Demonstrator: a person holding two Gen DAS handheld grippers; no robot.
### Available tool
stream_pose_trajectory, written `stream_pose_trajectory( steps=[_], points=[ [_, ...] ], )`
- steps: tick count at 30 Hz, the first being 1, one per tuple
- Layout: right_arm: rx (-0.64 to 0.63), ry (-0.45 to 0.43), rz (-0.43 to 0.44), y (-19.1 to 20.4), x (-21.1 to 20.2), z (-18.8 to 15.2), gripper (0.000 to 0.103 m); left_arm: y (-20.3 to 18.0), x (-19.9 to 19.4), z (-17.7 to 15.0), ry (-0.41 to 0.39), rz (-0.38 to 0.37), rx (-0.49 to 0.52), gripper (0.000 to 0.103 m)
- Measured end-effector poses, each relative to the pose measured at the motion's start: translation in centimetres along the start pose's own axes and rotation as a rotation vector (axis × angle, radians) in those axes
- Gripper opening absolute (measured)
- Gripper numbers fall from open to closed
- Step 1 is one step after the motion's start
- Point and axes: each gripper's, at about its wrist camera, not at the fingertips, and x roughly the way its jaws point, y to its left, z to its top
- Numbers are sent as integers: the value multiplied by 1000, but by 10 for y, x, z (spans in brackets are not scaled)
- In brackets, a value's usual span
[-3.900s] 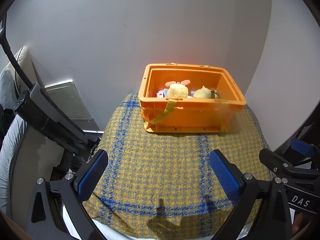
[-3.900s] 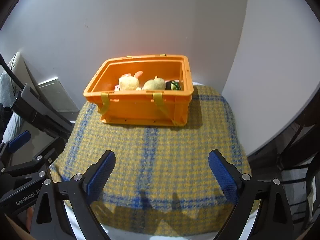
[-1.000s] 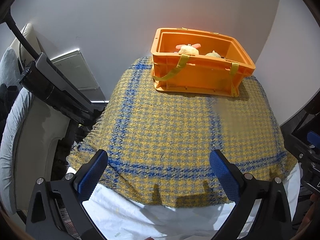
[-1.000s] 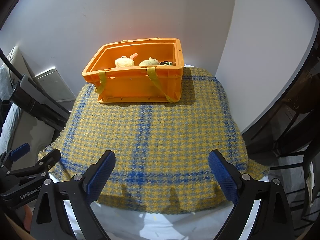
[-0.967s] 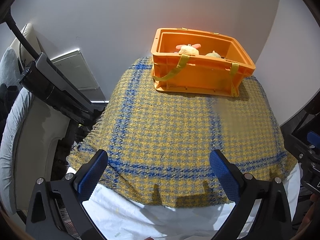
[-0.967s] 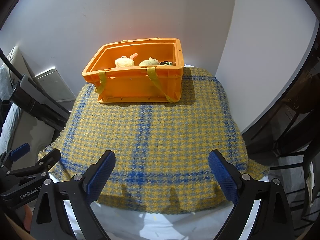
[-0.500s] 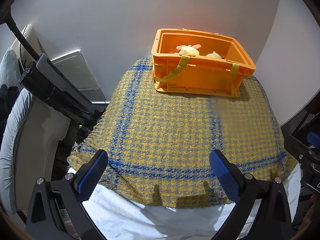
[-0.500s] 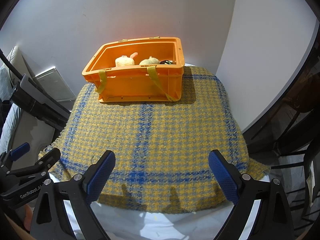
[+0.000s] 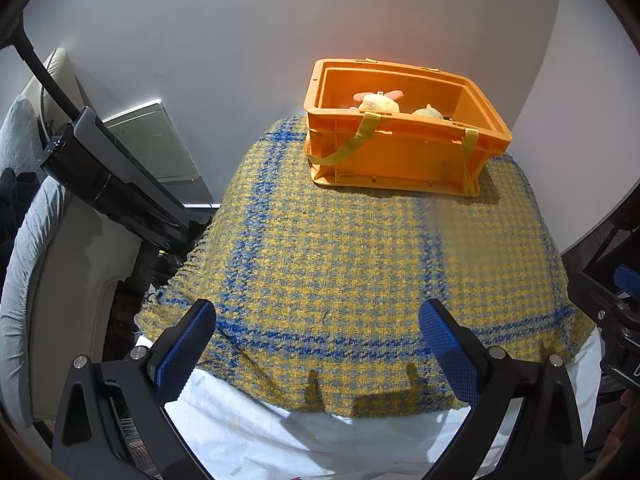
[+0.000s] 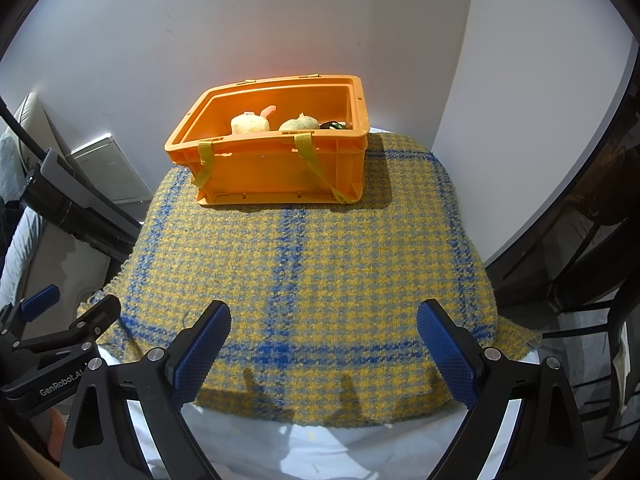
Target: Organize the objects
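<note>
Toys sit low inside the orange crate [image 10: 280,164], which stands at the far end of the checked blanket [image 10: 304,280], in the upper middle of both views, close to the white wall. From the right wrist view I can make out a cream plush [image 10: 250,123] with a pink ear at the left of the crate, a paler round plush [image 10: 299,123] just beside it, and a small dark green thing [image 10: 331,124] against the right wall; what that last one is I cannot tell. Two yellow straps [image 10: 310,160] hang over the crate's near side. In the left wrist view the same crate [image 9: 400,152] shows the cream plush [image 9: 378,102] and the round one [image 9: 428,112] peeping over the rim. Both grippers hang above the near edge of the blanket, well apart from the crate. The right gripper [image 10: 322,344] has its blue pads spread wide with nothing between them, and the left gripper [image 9: 318,344] stands just as wide and empty. A white sheet [image 10: 312,448] shows under the blanket's near hem.
</note>
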Motion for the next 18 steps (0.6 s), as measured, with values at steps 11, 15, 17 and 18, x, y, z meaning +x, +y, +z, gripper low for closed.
stream_pose_trajectory(
  steps=[11,15,17,18],
  points=[
    [0,0,0,0,0,0,94,0,1,0,1,-7,-15,103],
    [2,1,0,0,0,0,94,0,-1,1,-8,2,-14,103],
    [4,3,-1,1,0,-1,94,0,-1,1,-11,7,-15,103],
    [4,3,-2,1,0,-1,94,0,-1,0,-12,6,-15,103]
  ],
)
